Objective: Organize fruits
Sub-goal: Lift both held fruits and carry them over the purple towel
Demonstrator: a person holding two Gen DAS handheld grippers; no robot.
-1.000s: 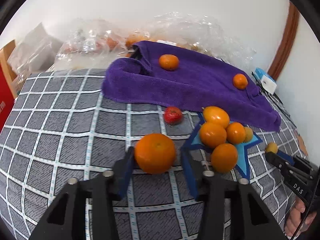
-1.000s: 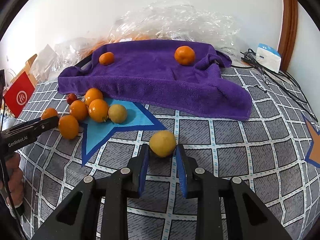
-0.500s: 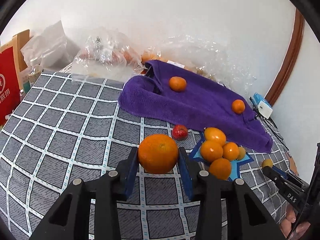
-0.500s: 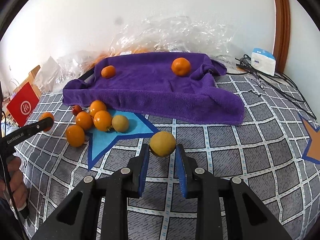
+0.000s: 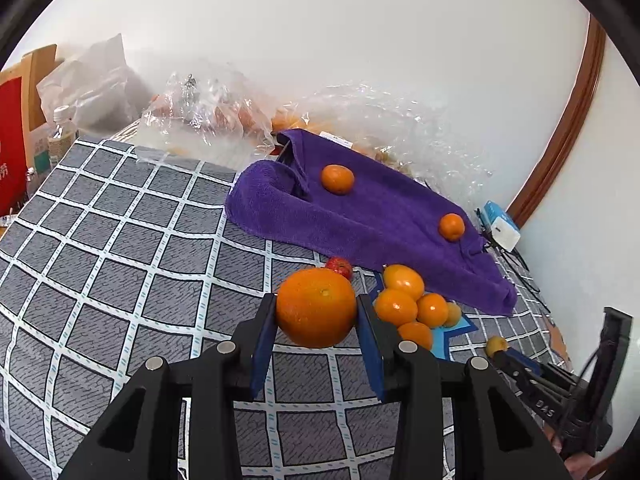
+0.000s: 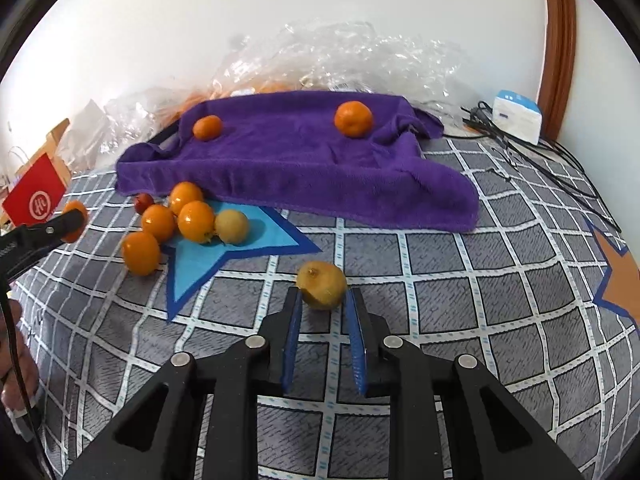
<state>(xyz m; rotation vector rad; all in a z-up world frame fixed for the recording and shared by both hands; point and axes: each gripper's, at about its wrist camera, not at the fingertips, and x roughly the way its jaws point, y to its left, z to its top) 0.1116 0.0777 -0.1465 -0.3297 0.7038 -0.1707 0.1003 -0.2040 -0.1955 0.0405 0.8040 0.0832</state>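
A large orange [image 5: 316, 306] was held at its widest part, clear of the checked bedcover [image 5: 120, 260], by the left gripper [image 5: 317, 328], jaws closed on it; firm and round, it was judged likely to roll. A small yellow fruit [image 6: 322, 285] was gripped in the right gripper [image 6: 323, 322]. Open room lay toward the purple towel [image 6: 304, 168].

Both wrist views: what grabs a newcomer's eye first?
The big round orange clamped in the left gripper, up close in the left view. Next, the small yellow fruit pinched in the right gripper. Behind them, the purple terry towel carrying two small mandarins, with loose orange fruits heaped at its front edge.
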